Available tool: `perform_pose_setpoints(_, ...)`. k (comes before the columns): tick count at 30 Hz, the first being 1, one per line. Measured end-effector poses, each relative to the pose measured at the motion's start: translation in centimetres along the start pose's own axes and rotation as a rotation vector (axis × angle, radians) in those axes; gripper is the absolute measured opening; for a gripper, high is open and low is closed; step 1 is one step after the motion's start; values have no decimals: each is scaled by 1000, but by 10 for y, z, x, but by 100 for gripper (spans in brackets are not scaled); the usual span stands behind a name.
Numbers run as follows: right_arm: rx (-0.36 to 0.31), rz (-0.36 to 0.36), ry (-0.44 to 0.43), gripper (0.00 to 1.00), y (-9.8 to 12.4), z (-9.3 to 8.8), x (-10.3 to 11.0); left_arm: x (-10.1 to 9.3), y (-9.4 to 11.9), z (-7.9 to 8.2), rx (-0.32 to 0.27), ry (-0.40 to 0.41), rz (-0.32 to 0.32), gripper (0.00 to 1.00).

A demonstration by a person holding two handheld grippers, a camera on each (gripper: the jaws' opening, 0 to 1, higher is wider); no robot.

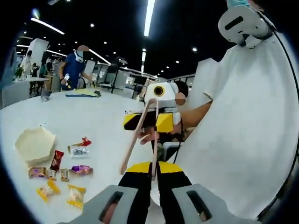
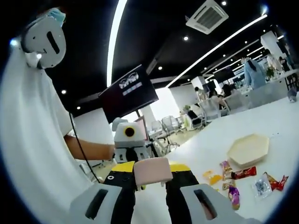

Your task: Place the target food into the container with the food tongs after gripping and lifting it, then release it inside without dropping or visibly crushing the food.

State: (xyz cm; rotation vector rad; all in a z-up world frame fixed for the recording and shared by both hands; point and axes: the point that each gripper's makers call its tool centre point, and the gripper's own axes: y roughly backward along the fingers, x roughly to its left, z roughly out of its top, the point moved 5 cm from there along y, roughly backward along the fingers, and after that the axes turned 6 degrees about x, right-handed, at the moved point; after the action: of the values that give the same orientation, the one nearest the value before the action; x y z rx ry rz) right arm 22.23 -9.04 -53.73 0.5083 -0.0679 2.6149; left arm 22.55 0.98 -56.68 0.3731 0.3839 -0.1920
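1. Well up off the white table (image 1: 70, 116), the left gripper (image 1: 154, 175) holds one end of a pair of pale wooden food tongs (image 1: 140, 135), its yellow-tipped jaws closed narrow on them.
2. Seen from the left gripper view, the tongs' two arms spread apart as they run toward the right gripper (image 1: 159, 120), which faces this camera and has its yellow jaws at their far end.
3. From the right gripper view, the right gripper (image 2: 152, 173) clamps the tongs' broad pinkish end (image 2: 153, 171) between its jaws (the end fills the gap between them), and the left gripper (image 2: 128, 140) shows just beyond, facing back.
4. A person in a white shirt (image 1: 247, 140) stands just behind both grippers, a bare forearm reaching to each.
5. Down on the table lies the food, a loose cluster of wrapped candies (image 1: 60, 175) in red, purple, yellow and clear wrappers, all untouched.
6. Just beside the cluster sits the container, a cream hexagonal dish (image 1: 35, 145), with nothing visible inside; the right gripper view shows the same dish (image 2: 248, 149) with the candies (image 2: 243, 179) scattered near its rim.
7. Far across the room, another person in blue (image 1: 74, 70) stands at a table.
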Motion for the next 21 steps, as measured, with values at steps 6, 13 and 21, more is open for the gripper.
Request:
perform_pose_setpoints(6, -19, -9, -37, 23, 4, 6, -8, 3, 0, 5, -60, 14, 22, 3)
perform_pose_setpoints(13, -1, -24, -10, 23, 3, 8, -12, 9, -2, 7, -78, 33, 48, 4)
perform_pose_setpoints(21, -60, -22, -29, 23, 3, 14, -14, 9, 8, 16, -135, 39, 92, 5)
